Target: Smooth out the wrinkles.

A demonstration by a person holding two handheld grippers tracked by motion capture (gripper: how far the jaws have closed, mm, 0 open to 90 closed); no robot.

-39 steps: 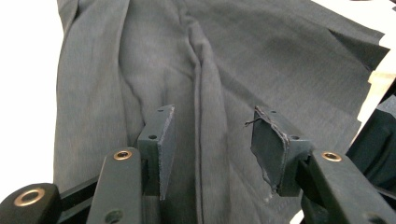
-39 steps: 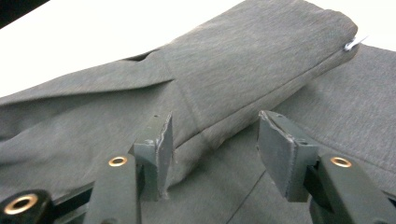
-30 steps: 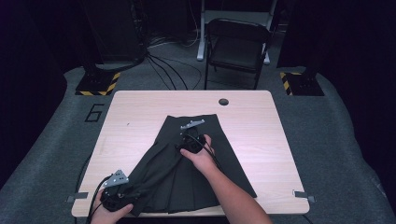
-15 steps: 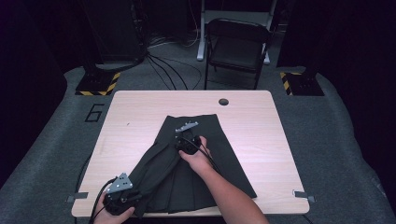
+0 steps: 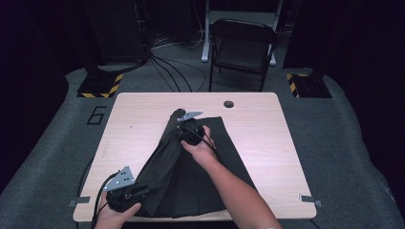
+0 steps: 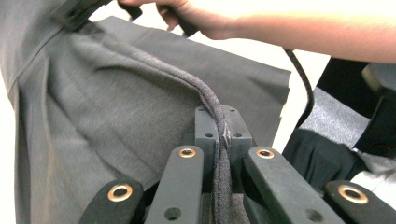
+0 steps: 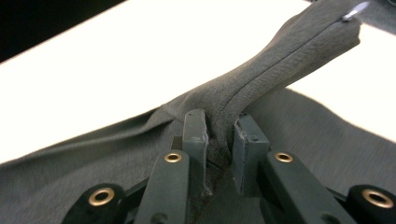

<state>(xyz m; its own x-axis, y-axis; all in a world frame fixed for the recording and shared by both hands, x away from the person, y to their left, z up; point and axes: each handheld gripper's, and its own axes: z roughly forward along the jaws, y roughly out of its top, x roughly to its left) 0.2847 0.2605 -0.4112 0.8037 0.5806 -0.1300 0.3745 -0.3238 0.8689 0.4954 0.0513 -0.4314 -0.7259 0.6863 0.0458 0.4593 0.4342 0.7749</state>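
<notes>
From the high view a dark pleated skirt (image 5: 191, 181) lies on the pale bench (image 5: 267, 143) before a folding chair (image 5: 241, 47), while the left claw (image 6: 223, 140) pinches its folded hem and the right claw (image 7: 219, 135) pinches its bunched waistband.

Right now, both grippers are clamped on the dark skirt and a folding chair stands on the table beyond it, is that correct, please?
Not quite. The folding chair stands on the floor behind the table, as the high view shows. The rest holds: the left gripper and the right gripper are each clamped on the dark skirt.
</notes>
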